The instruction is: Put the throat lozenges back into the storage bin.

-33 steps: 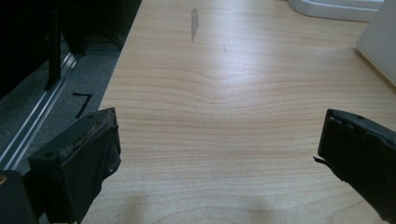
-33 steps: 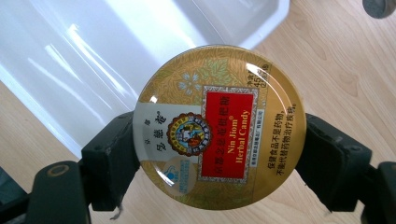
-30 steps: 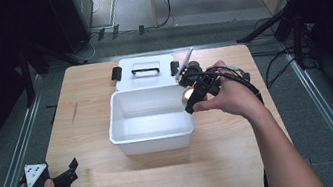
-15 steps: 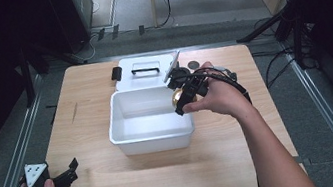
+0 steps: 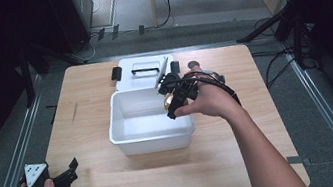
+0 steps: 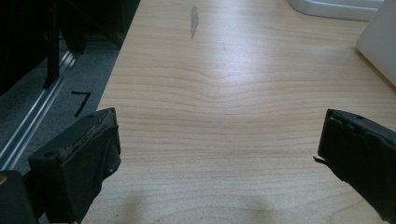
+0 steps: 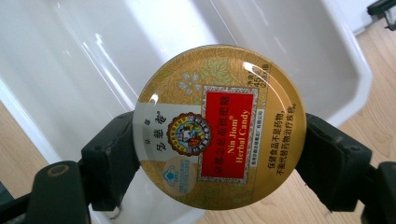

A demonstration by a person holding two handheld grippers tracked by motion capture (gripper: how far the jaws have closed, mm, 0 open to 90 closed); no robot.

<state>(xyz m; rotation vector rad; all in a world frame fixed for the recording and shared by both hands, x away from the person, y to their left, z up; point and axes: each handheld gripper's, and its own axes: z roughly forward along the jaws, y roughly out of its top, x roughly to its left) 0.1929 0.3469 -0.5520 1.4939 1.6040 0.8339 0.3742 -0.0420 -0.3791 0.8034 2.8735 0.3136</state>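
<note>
A round gold candy tin (image 7: 219, 126) with a red label sits clamped by its rim between the two jaws of the right tool (image 7: 217, 163), face toward that tool's camera. In the high view the tin (image 5: 170, 102) hangs at the right edge of an open white bin (image 5: 131, 138), above its hollow and not yet touching the floor of it. The bin looks bare inside, so the pickup seems done while the lowering and letting go are left. Behind the bin lies its white lid (image 5: 144, 74) with a black handle, flat on the wooden surface (image 5: 103, 184). At the near left corner the left tool (image 5: 68, 172) rests in the person's hand, its jaws standing wide with nothing between them, pointing across bare wood.
</note>
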